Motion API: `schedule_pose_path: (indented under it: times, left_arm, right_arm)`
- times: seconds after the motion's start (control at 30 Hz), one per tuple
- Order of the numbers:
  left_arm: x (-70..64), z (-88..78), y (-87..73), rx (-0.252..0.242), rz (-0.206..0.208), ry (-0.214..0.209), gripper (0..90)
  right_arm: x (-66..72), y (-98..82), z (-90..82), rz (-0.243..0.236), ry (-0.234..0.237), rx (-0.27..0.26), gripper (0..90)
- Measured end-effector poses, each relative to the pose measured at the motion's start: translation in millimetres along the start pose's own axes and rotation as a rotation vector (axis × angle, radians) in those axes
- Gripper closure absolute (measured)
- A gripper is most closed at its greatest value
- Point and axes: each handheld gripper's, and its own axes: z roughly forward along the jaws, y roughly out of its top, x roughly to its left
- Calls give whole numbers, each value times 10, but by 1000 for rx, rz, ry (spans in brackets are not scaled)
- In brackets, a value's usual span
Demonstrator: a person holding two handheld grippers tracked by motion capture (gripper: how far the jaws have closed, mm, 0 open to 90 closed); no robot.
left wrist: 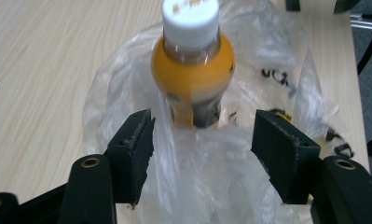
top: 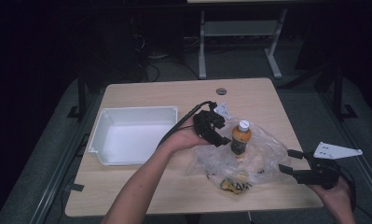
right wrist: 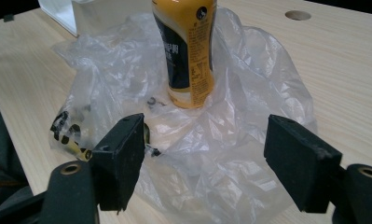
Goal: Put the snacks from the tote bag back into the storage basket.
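Upright on the crumpled clear plastic bag (top: 263, 154) stands the orange drink bottle (top: 241, 138), near the middle of the wooden table (top: 141, 191), with a white screw cap and a dark label around its lower half. It looks full, so it is probably fairly heavy for its size, stiff enough to bear a firm squeeze, but smooth and rounded, so it could slip between flat pads. The straight labelled section below the shoulder seems the safest place to grasp; the bulging shoulder and the cap would give poorer hold.

The left gripper (left wrist: 200, 140) sits just beside the bottle with its jaws spread apart on either side of the bottle's base, the pads clear of it and only loose film between them. The right gripper (right wrist: 204, 154) hovers at the near right edge of the bag, jaws wide and holding nothing.

The bag is the main nuisance: thin, soft and slick, it bunches up around the bottle's foot and could get pinched along with it or drag when the bottle is lifted. A small dark and yellow printed patch (top: 235, 185) lies at the bag's near edge. The white plastic bin (top: 132, 135) stands to the left, well apart from the bottle, and the path towards it looks unobstructed.
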Motion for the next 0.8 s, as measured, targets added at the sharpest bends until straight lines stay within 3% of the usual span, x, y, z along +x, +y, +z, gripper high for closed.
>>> schedule_pose_path:
  times: [0.3, 0.8]
  left_arm:
    - [7, 136, 195, 21, 47, -27, 377]
    - [100, 235, 470, 36, 55, -51, 395]
  right_arm:
    - [7, 4, 18, -14, 2, 11, 271]
    - [21, 16, 16, -21, 8, 11, 270]
